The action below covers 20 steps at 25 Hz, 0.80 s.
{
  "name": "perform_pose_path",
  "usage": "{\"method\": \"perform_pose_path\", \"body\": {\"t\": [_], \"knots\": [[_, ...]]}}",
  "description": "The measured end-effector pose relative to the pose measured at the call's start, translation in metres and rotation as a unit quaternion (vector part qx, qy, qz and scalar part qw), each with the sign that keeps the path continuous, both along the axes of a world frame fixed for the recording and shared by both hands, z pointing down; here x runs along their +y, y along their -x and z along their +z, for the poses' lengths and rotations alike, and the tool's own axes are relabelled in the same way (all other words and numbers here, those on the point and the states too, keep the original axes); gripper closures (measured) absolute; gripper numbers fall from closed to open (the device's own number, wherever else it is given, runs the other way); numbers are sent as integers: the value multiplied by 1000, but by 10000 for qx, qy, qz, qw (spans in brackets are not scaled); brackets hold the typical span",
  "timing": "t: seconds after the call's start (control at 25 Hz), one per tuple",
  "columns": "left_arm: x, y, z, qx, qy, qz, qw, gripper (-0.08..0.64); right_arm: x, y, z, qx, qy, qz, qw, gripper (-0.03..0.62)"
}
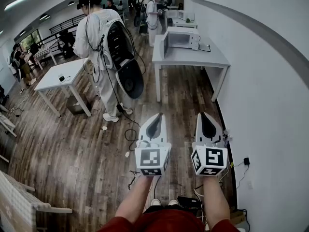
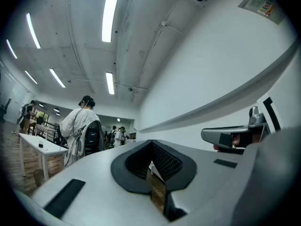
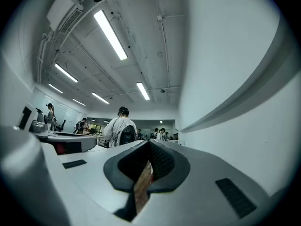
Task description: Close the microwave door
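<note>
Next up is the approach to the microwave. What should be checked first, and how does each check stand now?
1. Microwave in sight on the white table: ok.
2. Microwave door shut: not ok, it stands swung open.
3. Left gripper empty, jaws together: ok.
4. Right gripper empty, jaws together: ok.
5. Door within reach: not ok, the table is far ahead across the floor.
6. Path free: cannot tell; a person with a backpack stands left of the table, and cables lie on the floor.
</note>
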<state>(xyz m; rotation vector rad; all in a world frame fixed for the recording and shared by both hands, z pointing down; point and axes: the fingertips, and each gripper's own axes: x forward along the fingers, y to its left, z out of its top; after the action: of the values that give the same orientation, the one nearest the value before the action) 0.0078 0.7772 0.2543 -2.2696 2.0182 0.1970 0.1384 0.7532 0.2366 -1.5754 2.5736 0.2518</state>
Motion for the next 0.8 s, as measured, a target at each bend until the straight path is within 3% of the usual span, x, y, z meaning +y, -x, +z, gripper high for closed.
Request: {"method": "perform_pose_path", "body": {"t": [0.8], "knots": [[-39,-58,11,-222,18,-16,9998,534,-37,-52,19,-206,104,-164,9996,565]]}}
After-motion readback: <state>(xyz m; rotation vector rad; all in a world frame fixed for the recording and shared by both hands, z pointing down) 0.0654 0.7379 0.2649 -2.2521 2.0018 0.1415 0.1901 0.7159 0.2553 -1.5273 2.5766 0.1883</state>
